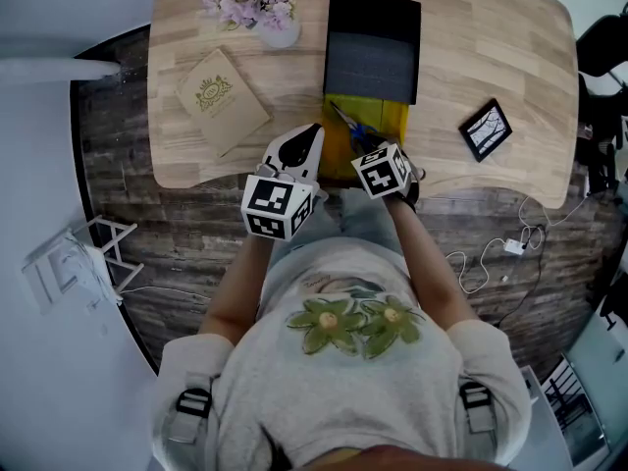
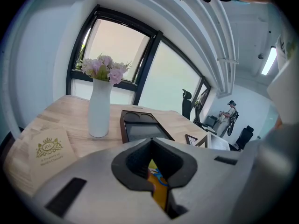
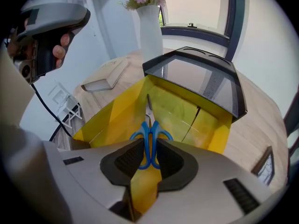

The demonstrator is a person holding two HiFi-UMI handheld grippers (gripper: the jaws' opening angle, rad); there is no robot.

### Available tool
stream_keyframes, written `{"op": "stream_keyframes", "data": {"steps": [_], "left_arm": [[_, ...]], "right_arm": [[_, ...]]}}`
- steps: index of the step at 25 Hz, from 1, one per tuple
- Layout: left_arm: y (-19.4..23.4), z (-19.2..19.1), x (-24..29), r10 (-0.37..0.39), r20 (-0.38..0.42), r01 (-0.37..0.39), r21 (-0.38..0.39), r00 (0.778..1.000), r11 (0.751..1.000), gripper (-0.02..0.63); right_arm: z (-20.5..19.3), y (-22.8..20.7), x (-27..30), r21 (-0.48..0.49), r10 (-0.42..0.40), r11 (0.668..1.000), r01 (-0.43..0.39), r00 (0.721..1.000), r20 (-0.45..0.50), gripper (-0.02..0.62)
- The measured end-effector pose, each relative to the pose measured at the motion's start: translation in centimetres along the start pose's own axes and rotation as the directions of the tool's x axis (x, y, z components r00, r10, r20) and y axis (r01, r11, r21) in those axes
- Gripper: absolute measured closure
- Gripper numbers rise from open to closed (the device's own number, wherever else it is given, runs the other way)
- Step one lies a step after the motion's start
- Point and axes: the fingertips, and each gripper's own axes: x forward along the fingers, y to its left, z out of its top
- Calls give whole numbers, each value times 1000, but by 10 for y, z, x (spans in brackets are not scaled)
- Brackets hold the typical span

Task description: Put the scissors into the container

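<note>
While the wooden table (image 1: 491, 47) carries the open yellow container (image 3: 187, 111), the right gripper (image 3: 149, 148) holds the scissors (image 3: 150, 125) over it.
The left gripper (image 2: 150, 146) hangs near the container's left side, jaws nearly together on nothing. The right one's jaws are clamped across the blue handle loops, blades pointing into the container. Light, stiff and likely slick along the steel, the scissors seem best held at those plastic loops.

Head view: high above the person, facing steeply down, whole table (image 1: 471, 27) in frame, far off.
Left gripper view: low at the near edge, facing across to the vase (image 2: 99, 111).
Right gripper view: close, angled into the box (image 3: 112, 111).
All 3 share vase and box.
</note>
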Motion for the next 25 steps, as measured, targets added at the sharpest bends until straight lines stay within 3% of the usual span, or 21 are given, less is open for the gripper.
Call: {"op": "stream_keyframes", "data": {"steps": [25], "left_arm": [[8,6,3,6,6,-6,0,1000,1000,599]], "right_arm": [[-5,-1,11,-86,-51,995,43,995,-86,511]]}}
